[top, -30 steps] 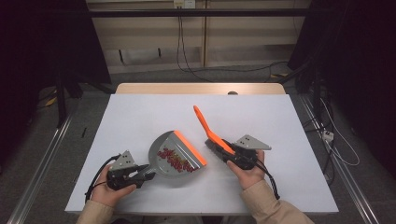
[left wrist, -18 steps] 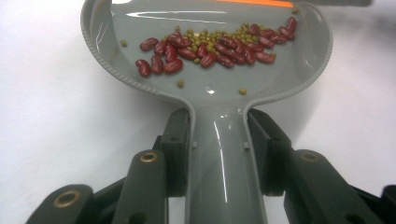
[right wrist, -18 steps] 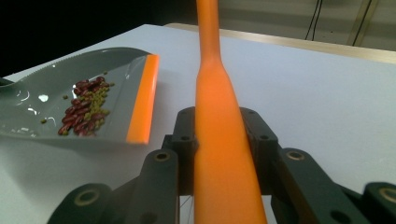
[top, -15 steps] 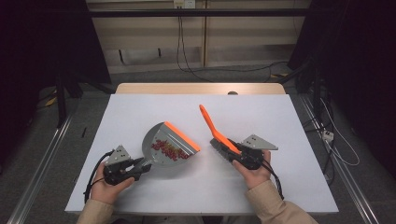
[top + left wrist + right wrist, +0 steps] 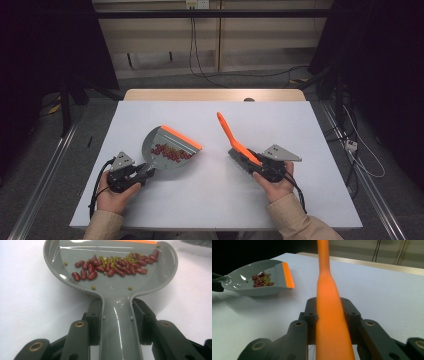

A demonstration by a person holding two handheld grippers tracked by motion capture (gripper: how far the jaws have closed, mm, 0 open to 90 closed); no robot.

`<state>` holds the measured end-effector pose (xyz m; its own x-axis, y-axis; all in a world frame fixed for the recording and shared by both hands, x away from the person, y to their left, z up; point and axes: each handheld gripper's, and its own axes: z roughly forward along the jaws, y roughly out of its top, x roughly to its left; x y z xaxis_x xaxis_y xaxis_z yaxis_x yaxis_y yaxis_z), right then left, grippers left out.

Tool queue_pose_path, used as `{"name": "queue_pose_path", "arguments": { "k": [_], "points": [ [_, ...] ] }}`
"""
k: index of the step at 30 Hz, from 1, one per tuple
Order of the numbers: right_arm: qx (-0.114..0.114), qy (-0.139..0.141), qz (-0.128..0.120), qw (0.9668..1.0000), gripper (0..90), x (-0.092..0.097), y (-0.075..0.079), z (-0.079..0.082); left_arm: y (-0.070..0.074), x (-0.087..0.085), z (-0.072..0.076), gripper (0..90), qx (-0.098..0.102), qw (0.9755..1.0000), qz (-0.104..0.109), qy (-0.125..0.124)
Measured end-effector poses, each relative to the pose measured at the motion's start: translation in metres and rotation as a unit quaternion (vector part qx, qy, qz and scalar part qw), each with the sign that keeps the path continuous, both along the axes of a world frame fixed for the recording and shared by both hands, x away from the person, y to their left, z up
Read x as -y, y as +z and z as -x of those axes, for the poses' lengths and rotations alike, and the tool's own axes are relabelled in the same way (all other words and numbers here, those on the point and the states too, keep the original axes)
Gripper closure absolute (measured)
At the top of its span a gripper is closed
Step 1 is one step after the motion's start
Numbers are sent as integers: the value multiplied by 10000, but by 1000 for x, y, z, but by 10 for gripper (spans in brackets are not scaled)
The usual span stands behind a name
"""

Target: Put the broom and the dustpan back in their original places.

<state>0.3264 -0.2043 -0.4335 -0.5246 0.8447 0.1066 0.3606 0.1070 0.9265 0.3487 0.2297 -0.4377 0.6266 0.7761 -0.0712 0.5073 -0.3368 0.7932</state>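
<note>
A grey dustpan [image 5: 167, 142] with an orange lip holds a heap of red beans and small green beans [image 5: 170, 151]. My left gripper [image 5: 145, 172] is shut on its handle at the table's front left. In the left gripper view both jaws press the handle [image 5: 120, 335] below the pan [image 5: 120, 287], with the beans [image 5: 112, 265] spread across it. My right gripper [image 5: 252, 162] is shut on an orange brush [image 5: 230, 134], whose handle points up and away. In the right gripper view the brush handle [image 5: 330, 305] runs between the jaws, and the dustpan [image 5: 259, 288] lies to the left.
The white table top [image 5: 210, 205] has a wooden far edge [image 5: 215, 95]. Cables [image 5: 200, 60] run over the floor behind it. Metal rails [image 5: 40, 200] lie along both sides of the table. Dark curtains hang at left and right.
The dustpan has shifted to the left and a little farther away with my left gripper. The brush has moved slightly to the right, so the gap between them is wider.
</note>
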Motion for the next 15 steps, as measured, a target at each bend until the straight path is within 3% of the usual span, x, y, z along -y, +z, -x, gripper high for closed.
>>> {"name": "queue_pose_path", "arguments": {
  "k": [6, 7, 15],
  "points": [
    [0, -58, 14, 10000, 711, 5, -1, 1, -3, -4, -5, 626, -19, 9996, -83, 283],
    [2, -62, 28, 10000, 711, 6, -1, 1, -4, -4, -5, 626, -18, 9993, -173, 322],
    [-15, -93, 30, 10000, 711, 8, -1, 2, -6, -8, -10, 626, -63, 9976, -213, 656]
  ]
}}
